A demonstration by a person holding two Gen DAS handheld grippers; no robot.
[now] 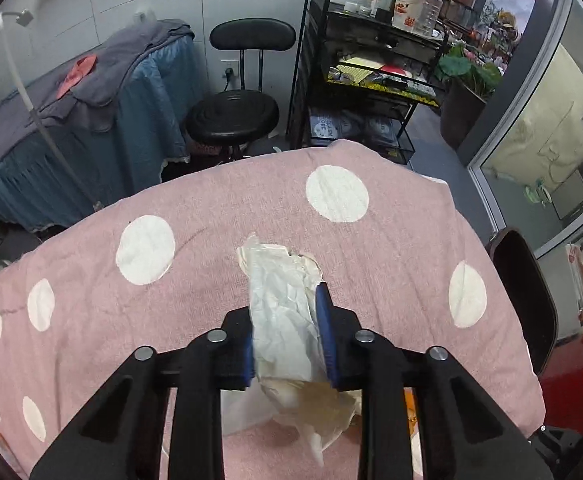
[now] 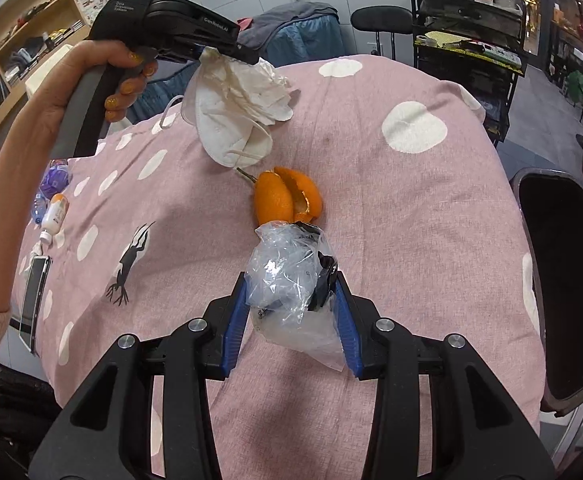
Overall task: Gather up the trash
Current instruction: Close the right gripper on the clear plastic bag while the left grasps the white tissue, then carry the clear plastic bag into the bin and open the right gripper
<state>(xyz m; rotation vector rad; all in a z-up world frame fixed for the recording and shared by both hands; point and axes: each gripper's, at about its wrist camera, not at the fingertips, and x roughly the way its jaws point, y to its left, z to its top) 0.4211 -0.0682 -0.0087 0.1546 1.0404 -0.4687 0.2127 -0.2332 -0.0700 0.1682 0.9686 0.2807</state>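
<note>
Cloth [image 1: 391, 220], pink with white dots, covers the counter under both my claws and fills most of each view. Only my left camera takes in the black stool [image 1: 233, 114] and the blue-draped table [image 1: 91, 128] beyond the far edge; only my right camera catches the wooden shelves [image 2: 15, 40] on the left wall. A black wire rack [image 1: 367, 80] of bottles stands at the back in both.

My right view alone shows my left hand [image 2: 91, 88] gripping the handle of the left claw [image 1: 287, 332], which hangs above the counter. Seen from its own camera, that claw is pinching a bundle of crumpled white tissue [image 1: 283, 308]; from the right camera the bundle also includes a white face mask [image 2: 227, 128] dangling below it by its strap.

My right claw [image 2: 291, 320] is pinching a crinkled clear plastic bag [image 2: 283, 276] with a scrap of black film at its right side. Just past it orange peel [image 2: 287, 196] lies on the cloth. At the left edge lie a phone [image 2: 33, 300], a small white-and-orange bottle [image 2: 53, 216] and a purple wrapper [image 2: 53, 180], none visible from the left camera.
</note>
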